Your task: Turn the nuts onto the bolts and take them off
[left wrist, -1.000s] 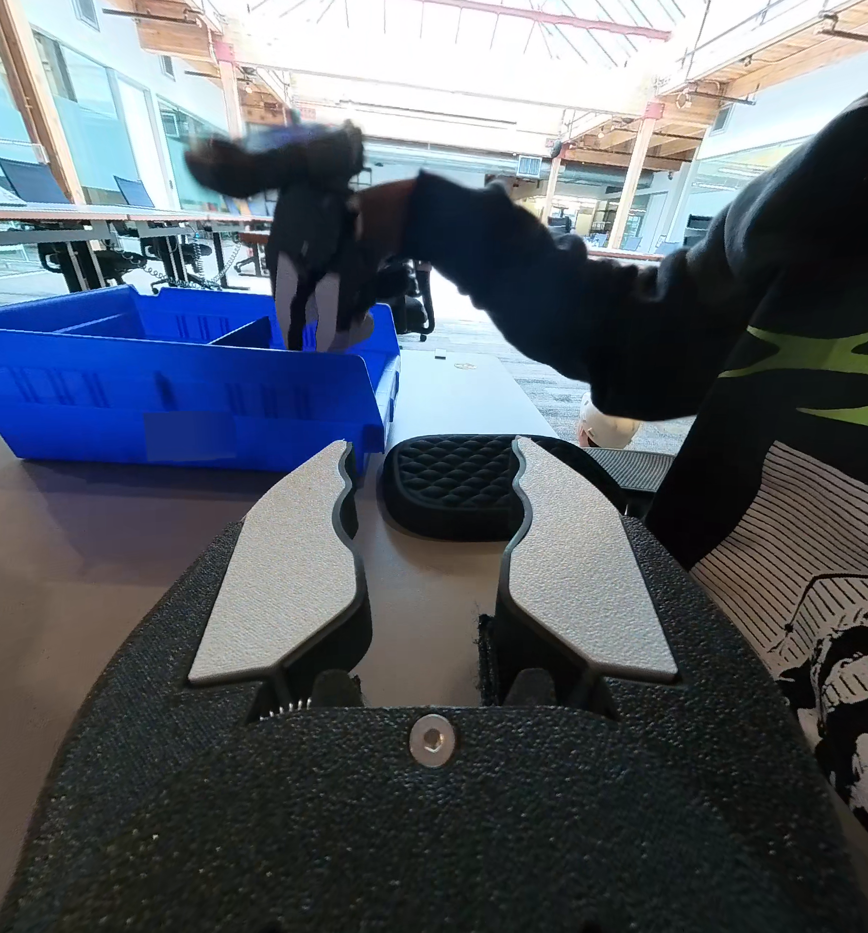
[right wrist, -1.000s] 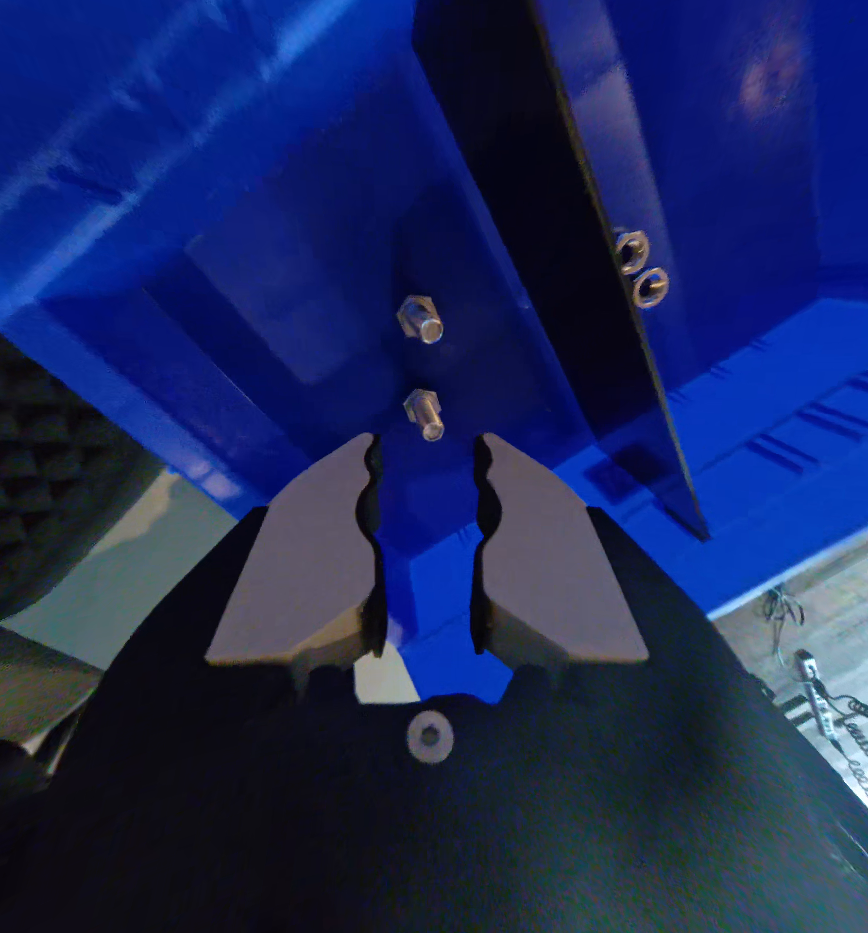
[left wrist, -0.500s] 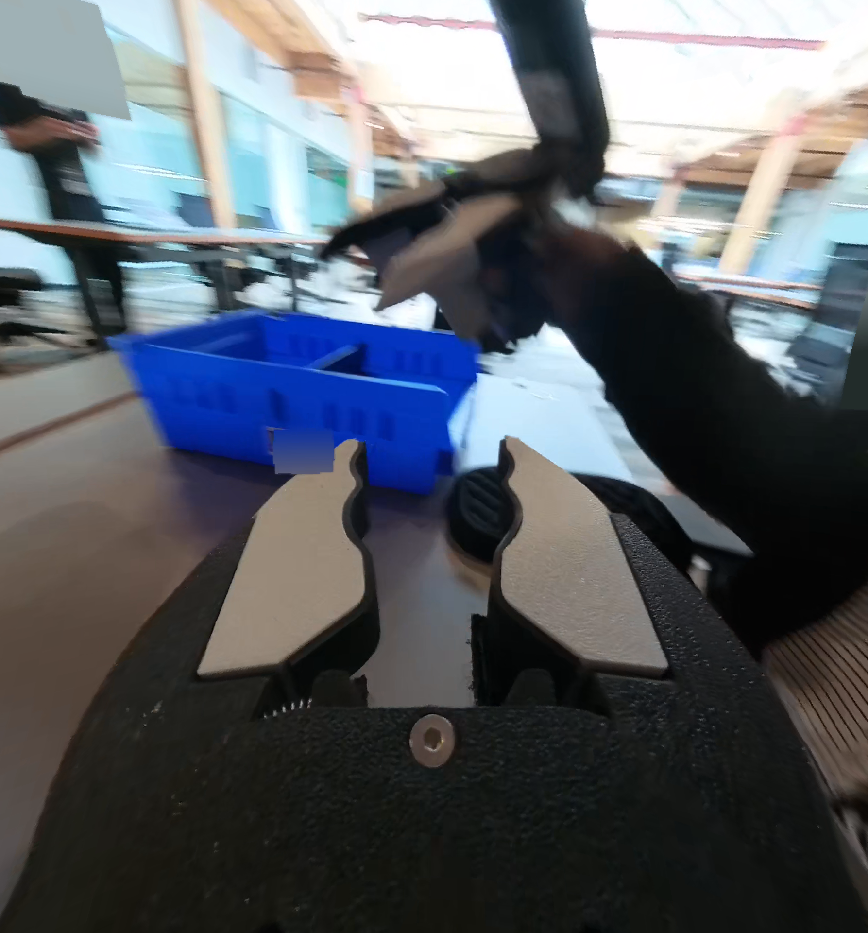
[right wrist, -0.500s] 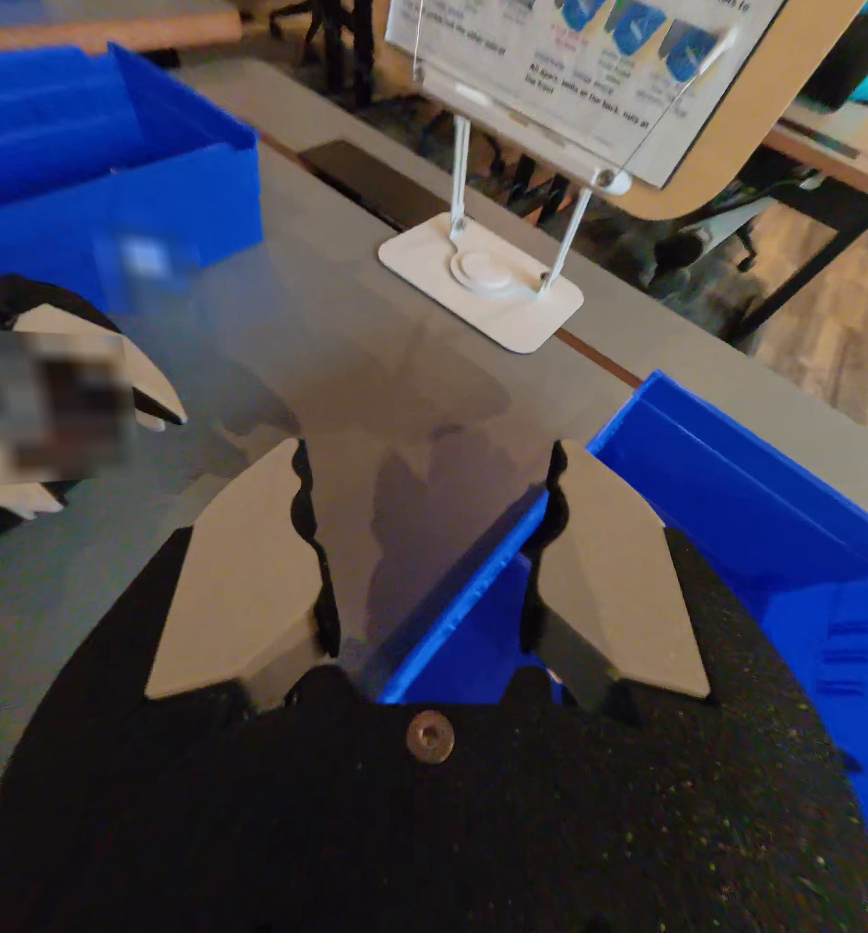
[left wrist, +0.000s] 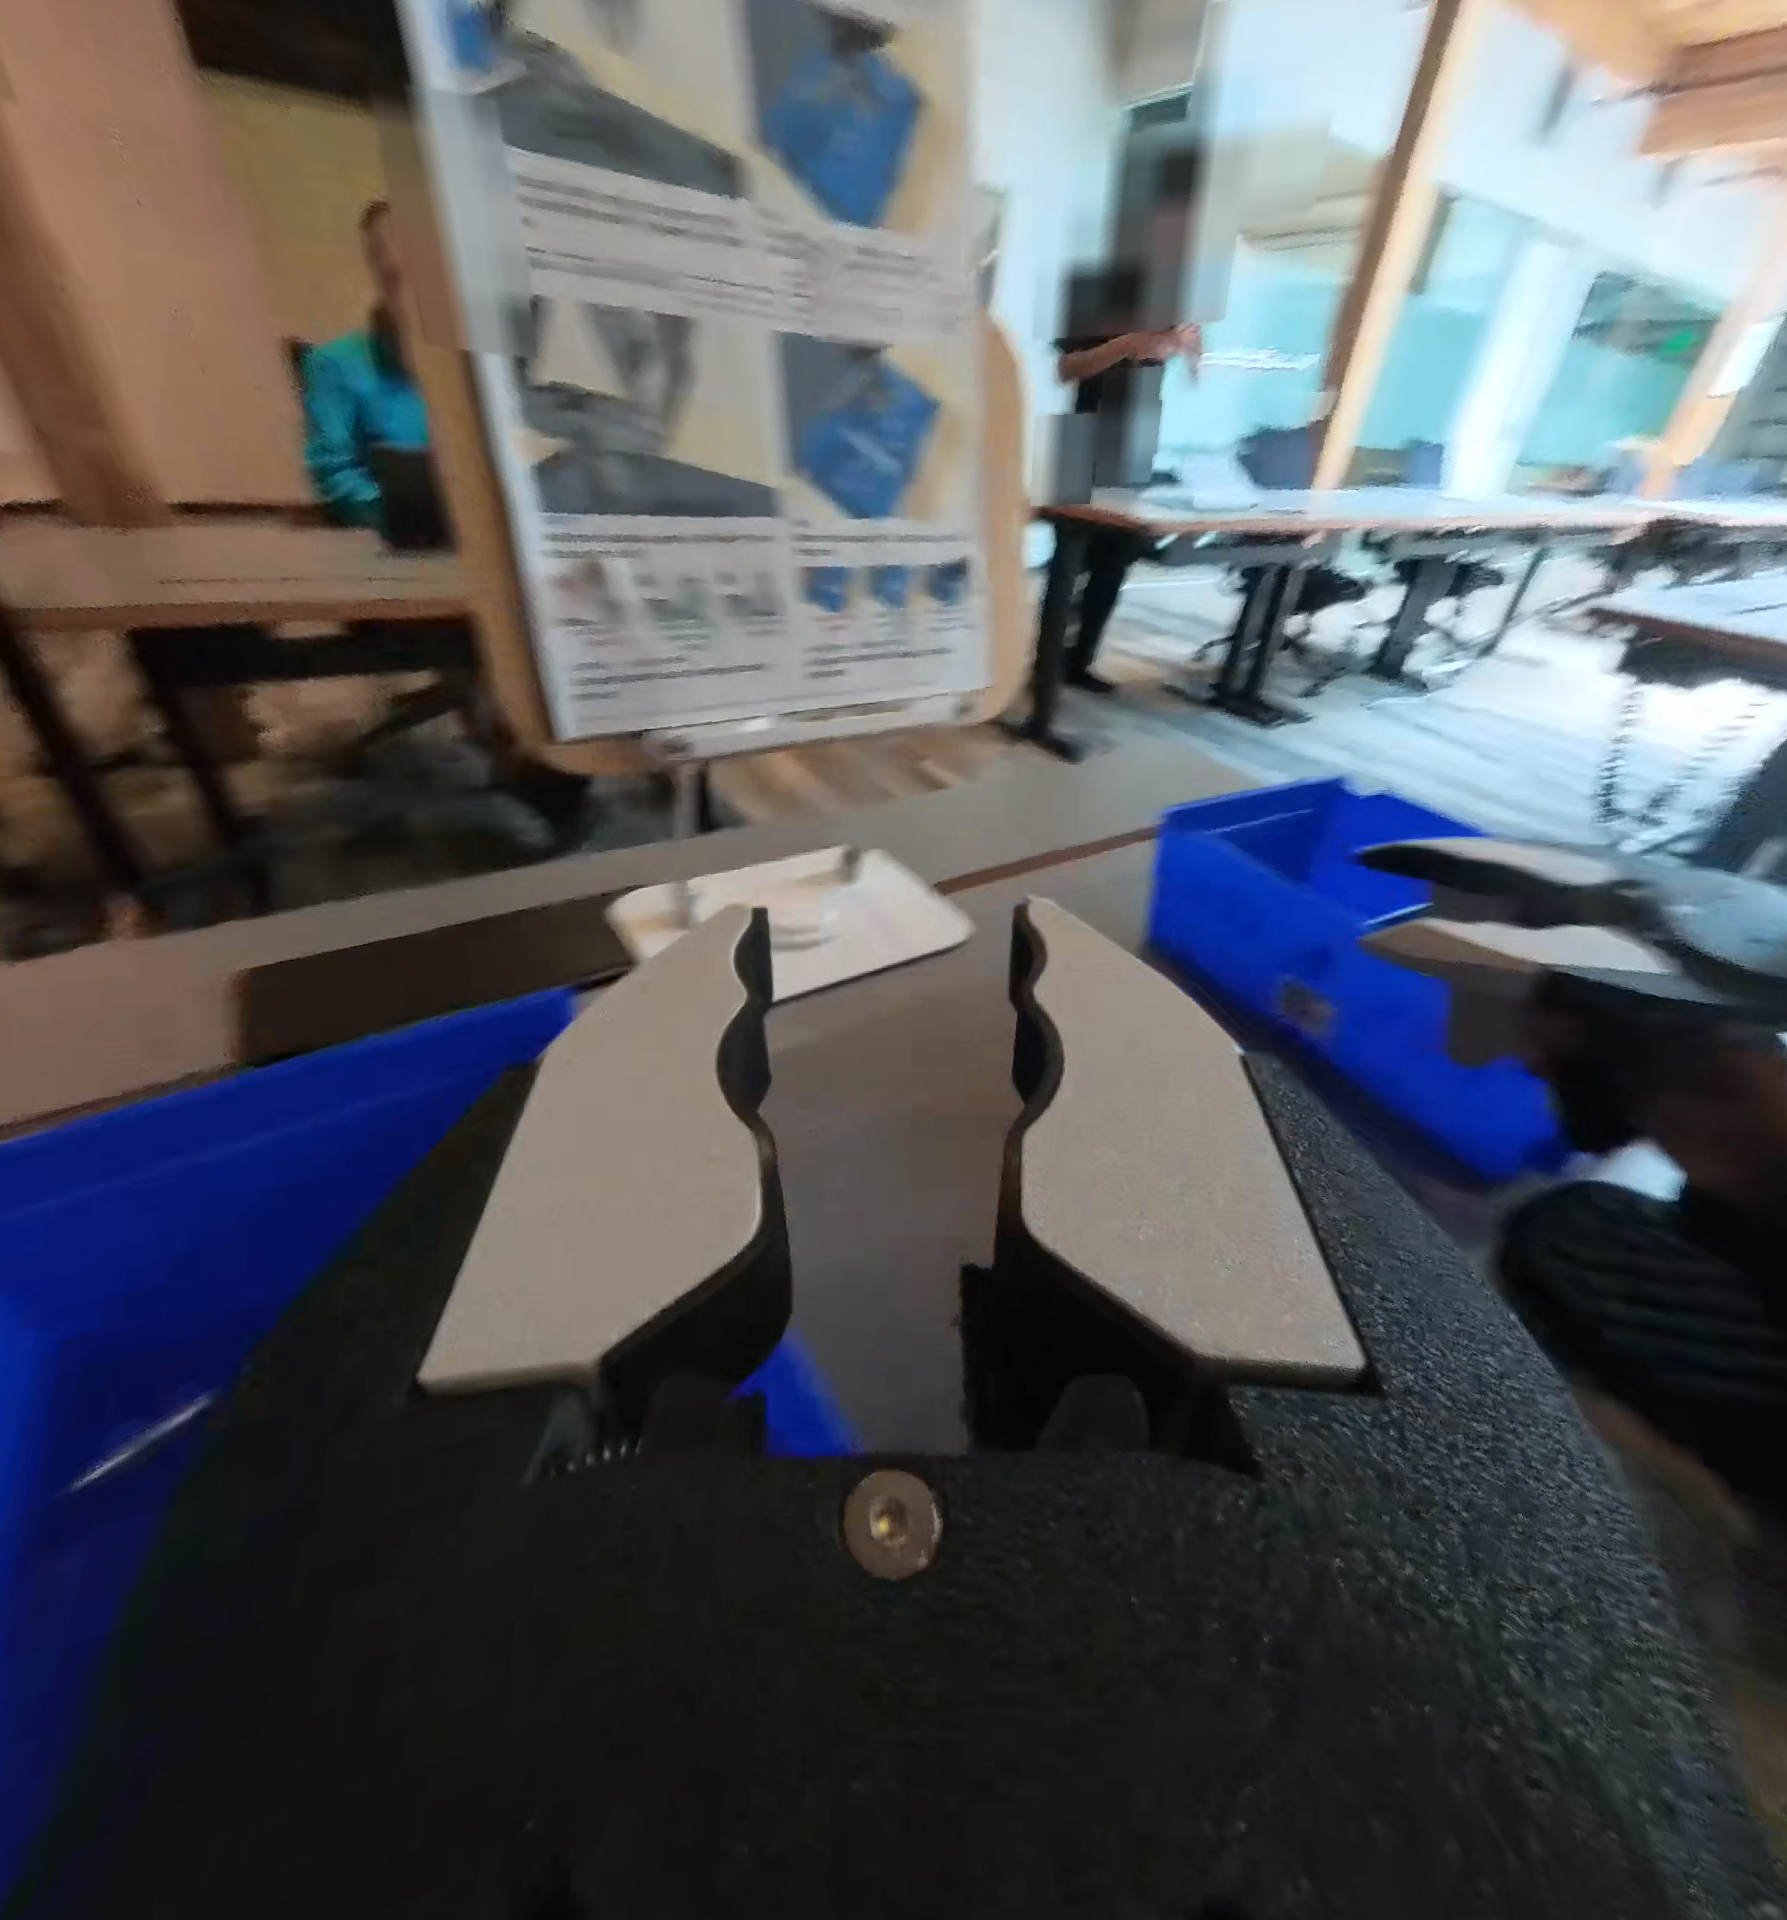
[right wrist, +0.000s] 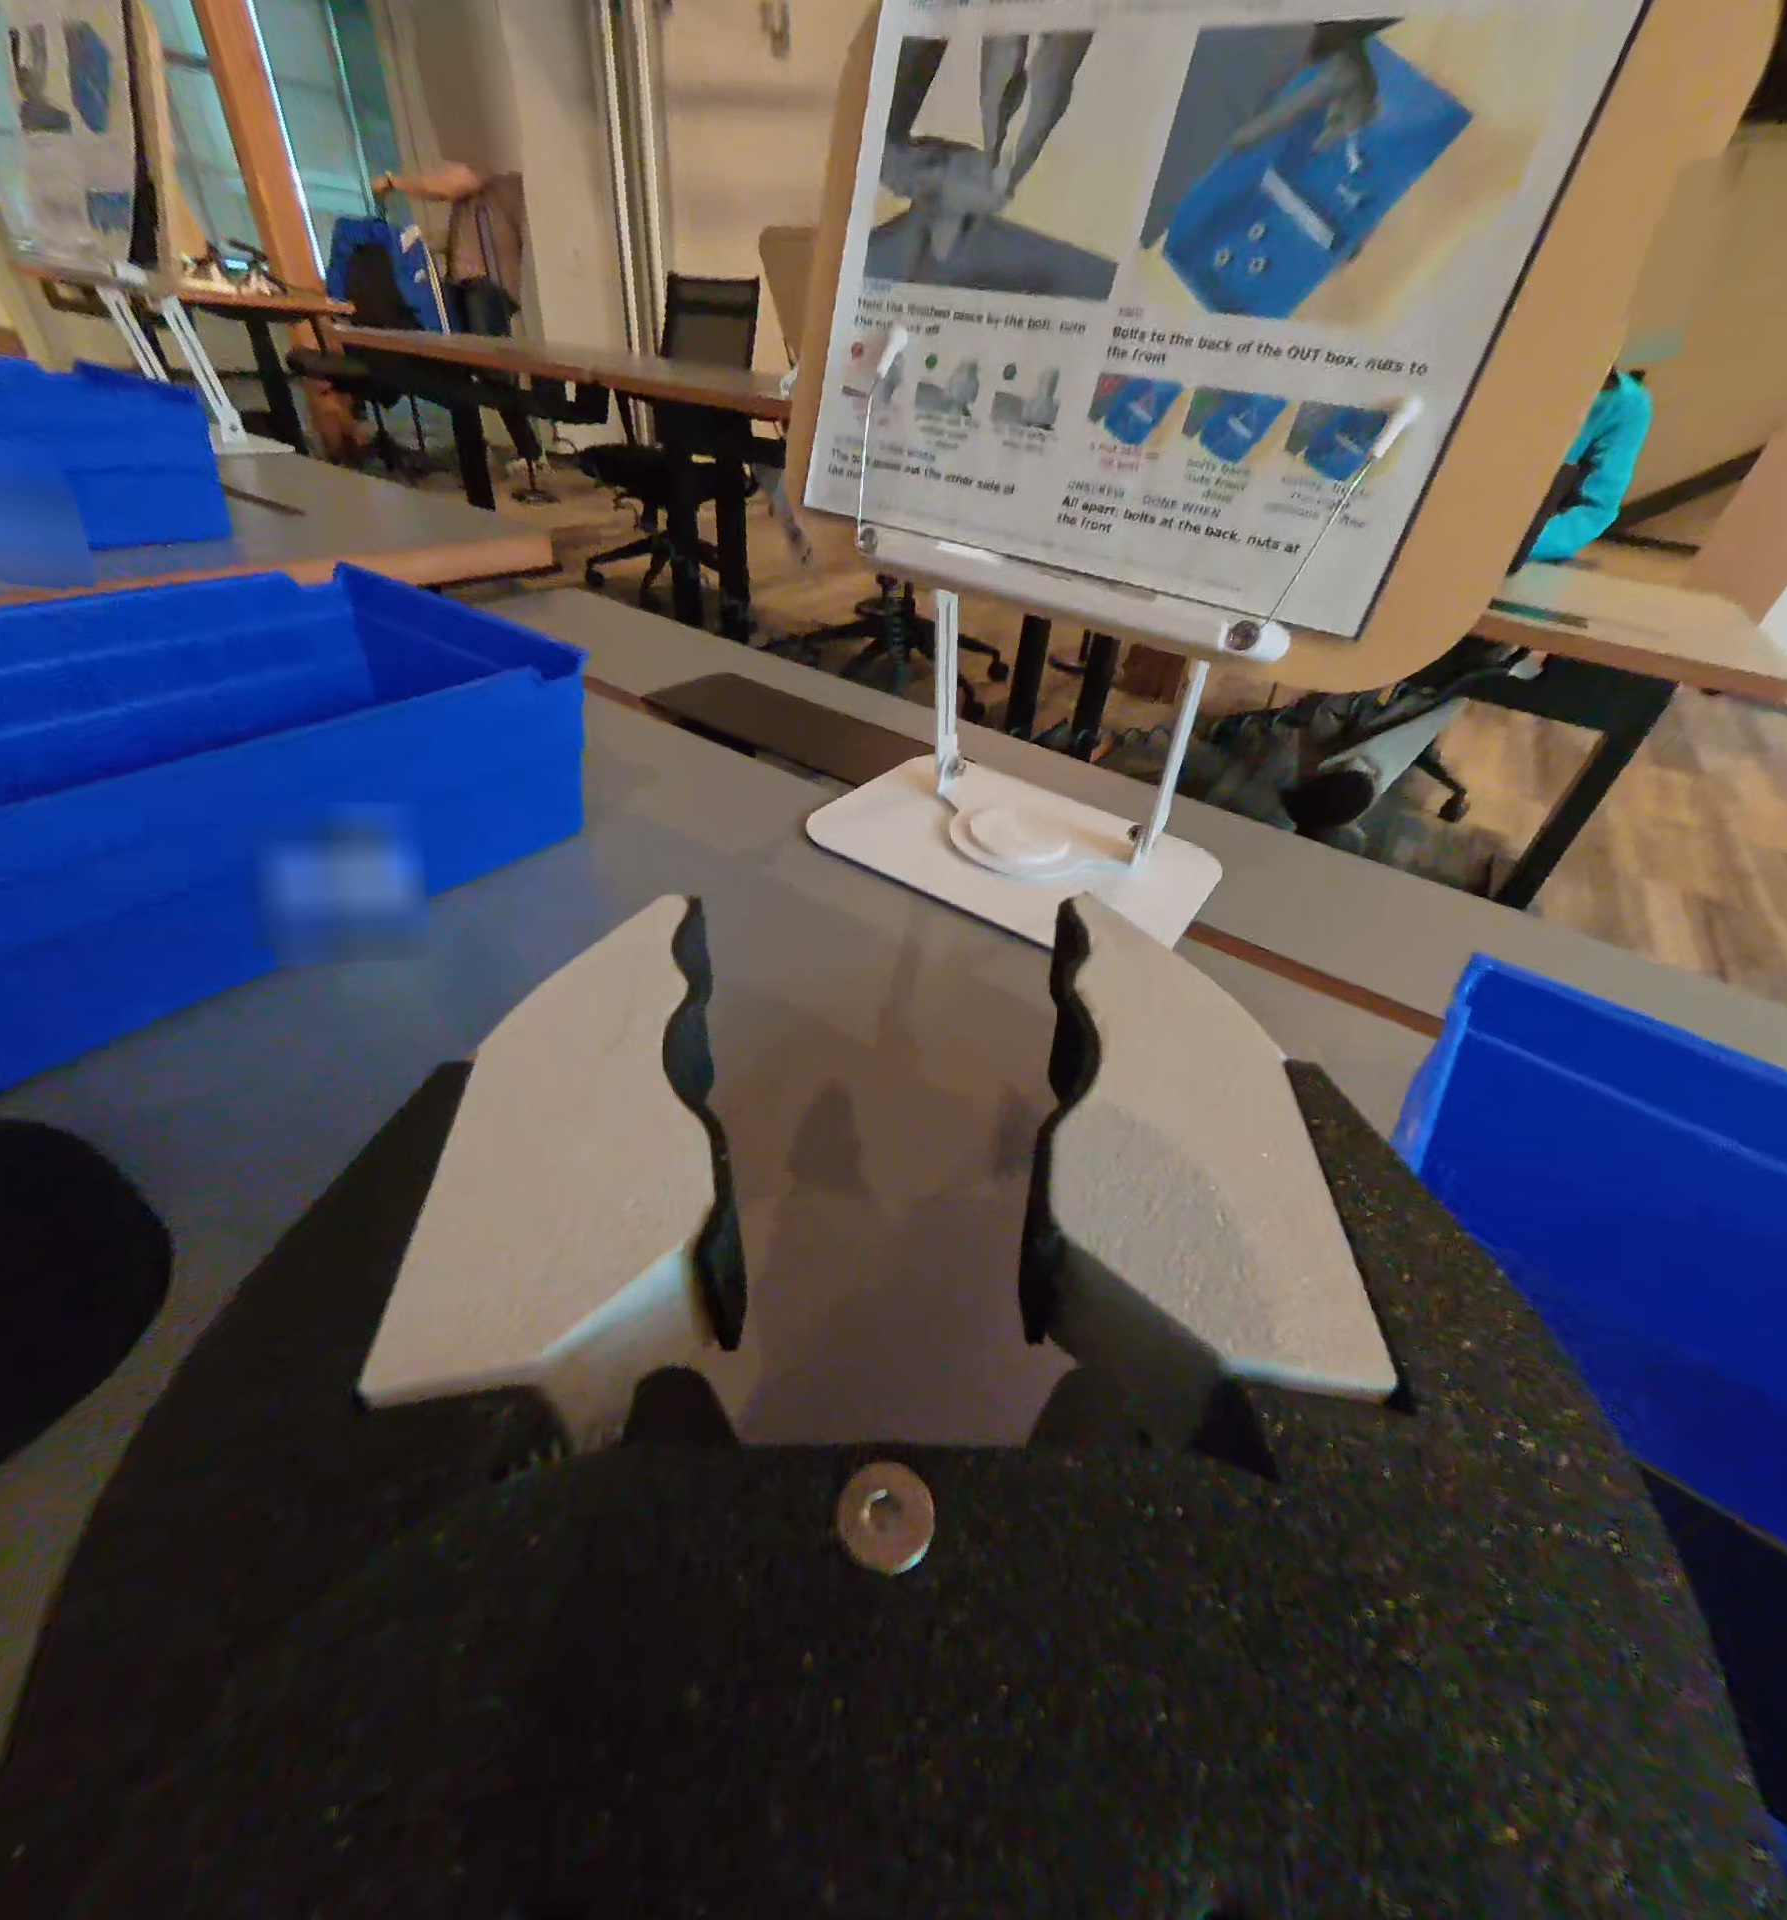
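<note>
No nuts or bolts show in either view now. My left gripper (left wrist: 889, 925) is open and empty, above the near edge of a blue bin (left wrist: 89, 1299) and pointing at the table's middle. My right gripper (right wrist: 881, 925) is open and empty over the bare grey table (right wrist: 556, 987), between a blue bin (right wrist: 245, 748) on its left and a second blue bin (right wrist: 1647, 1195) on its right. In the left wrist view the right gripper (left wrist: 1491, 925) shows blurred at the right, jaws apart, in front of the second bin (left wrist: 1284, 935). The bins' insides are hidden.
An instruction sheet (right wrist: 1180, 312) on a white stand (right wrist: 1014, 842) rises at the table's far edge, beside a black strip (right wrist: 795, 727). A black padded mat (right wrist: 16, 1278) lies at the left. Desks, chairs and people are behind.
My right gripper has come up out of the blue bin that held bolts and nuts, has swung to face the stand, and has opened wider. My left gripper has swung left to face the stand.
</note>
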A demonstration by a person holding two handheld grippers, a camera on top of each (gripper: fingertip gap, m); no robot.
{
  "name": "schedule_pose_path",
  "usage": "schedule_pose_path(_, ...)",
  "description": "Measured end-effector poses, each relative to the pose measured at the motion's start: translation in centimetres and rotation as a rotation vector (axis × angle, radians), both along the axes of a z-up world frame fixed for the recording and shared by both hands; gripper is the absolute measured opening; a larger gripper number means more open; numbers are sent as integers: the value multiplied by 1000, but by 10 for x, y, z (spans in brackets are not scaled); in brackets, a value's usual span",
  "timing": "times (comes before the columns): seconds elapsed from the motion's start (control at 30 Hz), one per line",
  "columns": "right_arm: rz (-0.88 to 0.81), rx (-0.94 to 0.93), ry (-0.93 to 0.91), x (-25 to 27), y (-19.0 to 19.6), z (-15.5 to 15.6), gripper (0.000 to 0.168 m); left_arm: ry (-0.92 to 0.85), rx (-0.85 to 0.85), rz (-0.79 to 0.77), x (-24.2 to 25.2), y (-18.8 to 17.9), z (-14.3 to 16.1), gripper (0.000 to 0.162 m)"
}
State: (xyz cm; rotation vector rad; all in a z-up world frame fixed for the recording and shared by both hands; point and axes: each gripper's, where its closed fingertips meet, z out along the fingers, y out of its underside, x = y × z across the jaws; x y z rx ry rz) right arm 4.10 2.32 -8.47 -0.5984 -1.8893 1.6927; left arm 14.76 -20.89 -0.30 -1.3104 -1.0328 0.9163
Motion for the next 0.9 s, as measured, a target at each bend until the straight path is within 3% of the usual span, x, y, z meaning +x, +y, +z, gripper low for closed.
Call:
schedule_pose_path(0.13,10,32,47,5,-3,1,63,-234,-36,120,-14,-70,-26,47)
schedule_pose_path(0.3,31,25,31,6,-3,0,62,-535,-51,161,-44,-112,-87,49)
schedule_pose_path(0.43,37,21,19,7,-2,-2,62,-713,-88,172,-61,-121,-131,49)
schedule_pose_path(0.67,53,27,2,10,-3,-4,62,-874,-144,198,-85,-131,-176,50)
schedule_pose_path(0.9,64,10,-9,10,-1,-3,61,-920,-136,190,-104,-132,-208,49)
